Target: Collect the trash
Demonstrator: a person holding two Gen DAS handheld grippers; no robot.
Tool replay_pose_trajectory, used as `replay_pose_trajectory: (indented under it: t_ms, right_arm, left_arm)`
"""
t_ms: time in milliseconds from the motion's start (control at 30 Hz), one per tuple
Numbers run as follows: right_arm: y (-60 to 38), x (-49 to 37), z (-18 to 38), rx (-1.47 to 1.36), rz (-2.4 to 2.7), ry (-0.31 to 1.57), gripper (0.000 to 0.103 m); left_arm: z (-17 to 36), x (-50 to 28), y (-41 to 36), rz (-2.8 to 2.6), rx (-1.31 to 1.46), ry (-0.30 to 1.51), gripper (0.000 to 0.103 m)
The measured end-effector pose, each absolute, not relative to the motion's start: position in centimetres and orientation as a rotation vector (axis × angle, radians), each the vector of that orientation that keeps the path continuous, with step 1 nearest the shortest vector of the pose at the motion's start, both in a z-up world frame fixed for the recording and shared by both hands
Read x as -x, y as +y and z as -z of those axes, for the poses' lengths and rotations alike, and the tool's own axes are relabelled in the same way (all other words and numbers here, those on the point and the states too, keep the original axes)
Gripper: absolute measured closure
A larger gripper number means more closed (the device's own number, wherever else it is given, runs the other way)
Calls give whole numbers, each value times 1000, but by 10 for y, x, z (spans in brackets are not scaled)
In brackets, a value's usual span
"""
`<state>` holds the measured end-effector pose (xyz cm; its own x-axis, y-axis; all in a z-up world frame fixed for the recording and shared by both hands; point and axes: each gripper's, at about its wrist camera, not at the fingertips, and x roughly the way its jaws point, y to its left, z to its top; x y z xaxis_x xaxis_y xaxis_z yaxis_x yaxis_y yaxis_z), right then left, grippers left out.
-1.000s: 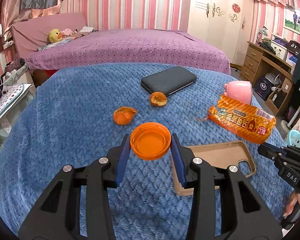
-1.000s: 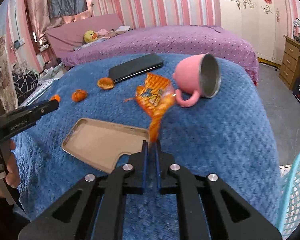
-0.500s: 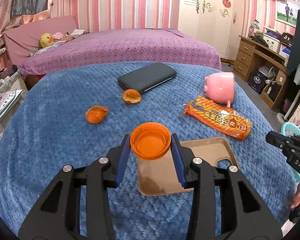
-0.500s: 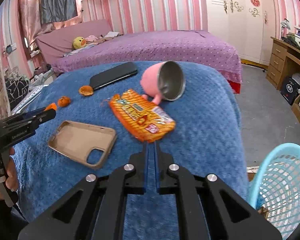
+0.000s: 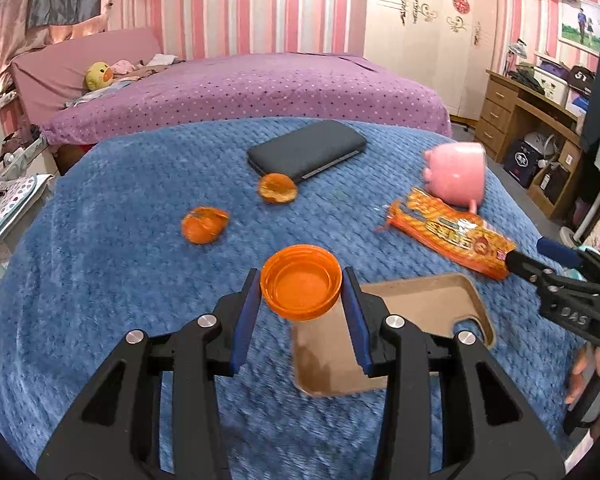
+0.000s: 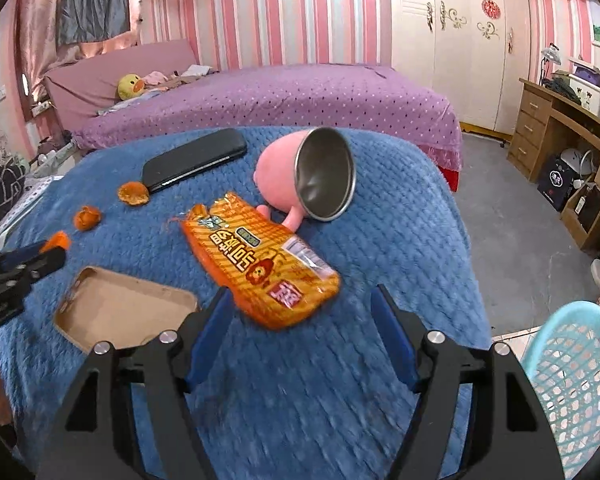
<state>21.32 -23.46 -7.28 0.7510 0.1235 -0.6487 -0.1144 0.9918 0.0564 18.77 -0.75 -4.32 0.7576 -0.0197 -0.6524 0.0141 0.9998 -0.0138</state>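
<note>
Beside the pink mug [image 6: 300, 176], the orange snack wrapper [image 6: 260, 268] lies on the blue surface [image 6: 400, 240]; the right tool [image 6: 300, 312], jaws just opened, straddles its near end ungripped. Next: close on it. Left tool [image 5: 302, 304] clamps the orange cap [image 5: 301, 287].

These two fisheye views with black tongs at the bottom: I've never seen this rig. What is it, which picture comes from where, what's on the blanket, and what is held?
There is no robot here. A person holds a two-finger gripper in each hand, and each carries a camera looking along its fingers.

In the left wrist view, the left gripper is shut on an orange lid.

In the right wrist view, the right gripper has just opened; the orange snack wrapper lies between its jaws, unpressed.

On the blue blanket also lie a tan phone case, two orange peel pieces, a black phone and a tipped pink mug. A light blue basket stands beside the bed.
</note>
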Motion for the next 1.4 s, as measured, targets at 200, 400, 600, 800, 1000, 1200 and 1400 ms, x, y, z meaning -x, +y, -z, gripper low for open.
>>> replay_pose_trajectory:
  t_ms: [200, 400, 600, 800, 1000, 1200, 1400]
  right_arm:
    - [-216, -234, 86, 47, -86, 774, 34]
    - [-207, -231, 85, 87, -124, 771, 79]
    - [-212, -209, 67, 84, -139, 694, 87]
    - [-244, -182, 41, 53, -128, 641, 87]
    - [-299, -152, 27, 29, -80, 623, 87]
    - [-366, -122, 20, 16, -16, 628, 87]
    - [-427, -106, 34, 3, 58, 668, 87]
  left_arm:
    - [44, -200, 6, 6, 47, 731, 63]
    - [42, -204, 8, 2, 53, 725, 63]
    - [34, -195, 7, 13, 56, 702, 63]
    - [28, -186, -2, 38, 61, 685, 63]
    - [29, -176, -25, 74, 30, 674, 63]
    - [36, -171, -69, 143, 1, 692, 63]
    - [31, -162, -146, 228, -57, 663, 63]
